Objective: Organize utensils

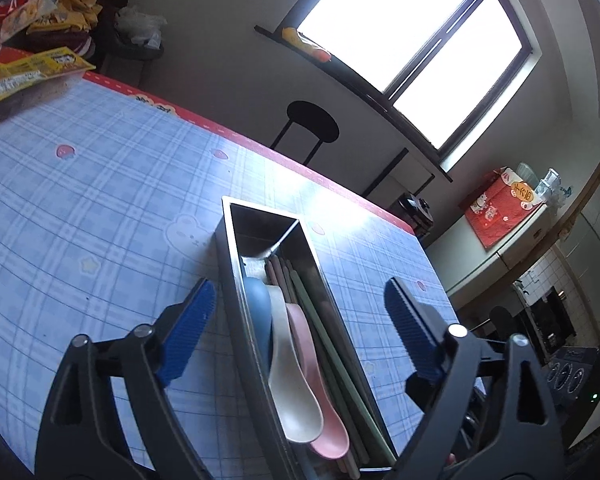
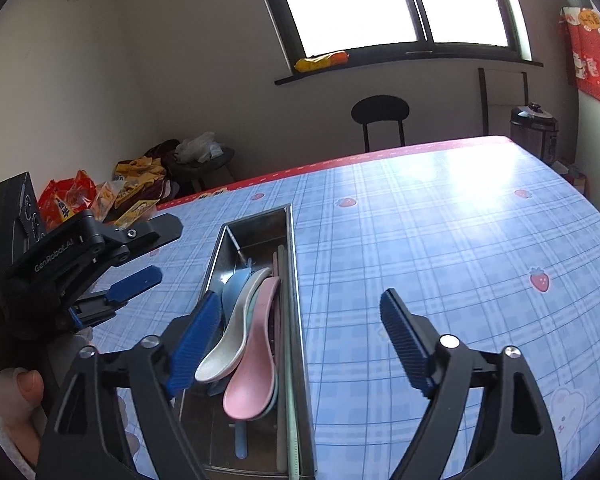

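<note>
A long metal utensil box (image 1: pixel 226 264) lies on the blue plaid tablecloth. It holds a blue spoon (image 1: pixel 258 308), a white spoon (image 1: pixel 294 396), a pink spoon (image 1: pixel 324 416) and several chopsticks (image 1: pixel 332 356). My left gripper (image 1: pixel 298 314) is open, its blue pads on either side of the box. In the right wrist view the same box (image 2: pixel 296 320) holds the white spoon (image 2: pixel 228 344) and pink spoon (image 2: pixel 252 368). My right gripper (image 2: pixel 300 328) is open and empty above the box's near end. The left gripper (image 2: pixel 112 256) shows at the left there.
Snack packets (image 1: pixel 32 68) lie at the table's far left corner, also seen in the right wrist view (image 2: pixel 76 200). A black stool (image 2: pixel 380 120) stands beyond the far edge. A pressure cooker (image 2: pixel 534 132) sits past the right corner.
</note>
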Demonstrator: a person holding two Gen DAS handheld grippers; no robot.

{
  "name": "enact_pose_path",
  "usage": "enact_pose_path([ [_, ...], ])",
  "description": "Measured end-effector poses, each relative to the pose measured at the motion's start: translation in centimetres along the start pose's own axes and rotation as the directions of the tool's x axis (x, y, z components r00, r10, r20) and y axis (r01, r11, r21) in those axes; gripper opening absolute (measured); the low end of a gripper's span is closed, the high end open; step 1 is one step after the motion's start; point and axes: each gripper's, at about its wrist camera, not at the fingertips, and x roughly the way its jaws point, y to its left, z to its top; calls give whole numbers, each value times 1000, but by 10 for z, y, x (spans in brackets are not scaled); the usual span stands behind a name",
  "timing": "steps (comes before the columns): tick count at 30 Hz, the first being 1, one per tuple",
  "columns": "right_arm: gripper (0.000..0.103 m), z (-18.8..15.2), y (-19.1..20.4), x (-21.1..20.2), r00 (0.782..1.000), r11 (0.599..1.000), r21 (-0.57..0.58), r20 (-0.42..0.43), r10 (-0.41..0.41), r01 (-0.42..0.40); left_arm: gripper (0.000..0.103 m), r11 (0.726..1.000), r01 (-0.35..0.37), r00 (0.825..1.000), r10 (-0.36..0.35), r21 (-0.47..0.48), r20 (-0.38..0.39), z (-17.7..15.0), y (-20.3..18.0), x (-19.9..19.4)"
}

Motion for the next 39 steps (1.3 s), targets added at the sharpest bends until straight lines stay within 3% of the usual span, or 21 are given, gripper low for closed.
enact_pose_path([
  [3, 97, 4, -3, -7, 1000, 1000, 9, 23, 0, 0, 97, 998, -50, 998, 49, 25, 28, 4, 1, -11],
  [12, 97, 9, -6, -15, 998, 1000, 10, 58, -20, 20, 97, 976, -182, 981, 172, 117, 89, -4, 8, -53],
  [20, 97, 6, 38, -34, 994, 990, -142, 113, -2, 18, 97, 922, -314, 942, 273, 225, 194, -10, 27, -124],
  [24, 97, 3, 53, -54, 990, 990, -136, 141, -23, 42, 97, 880, -376, 919, 313, 290, 241, -8, 35, -166],
  [26, 97, 2, 60, -67, 989, 989, -138, 142, -27, 47, 97, 865, -390, 912, 316, 314, 263, -7, 37, -188],
  [35, 97, -15, 96, -139, 985, 973, -206, 155, -73, 104, 97, 822, -387, 911, 273, 417, 308, -22, 23, -246],
  [39, 97, -27, 108, -169, 979, 963, -229, 174, -105, 144, 97, 834, -327, 934, 212, 444, 288, -36, 17, -262],
])
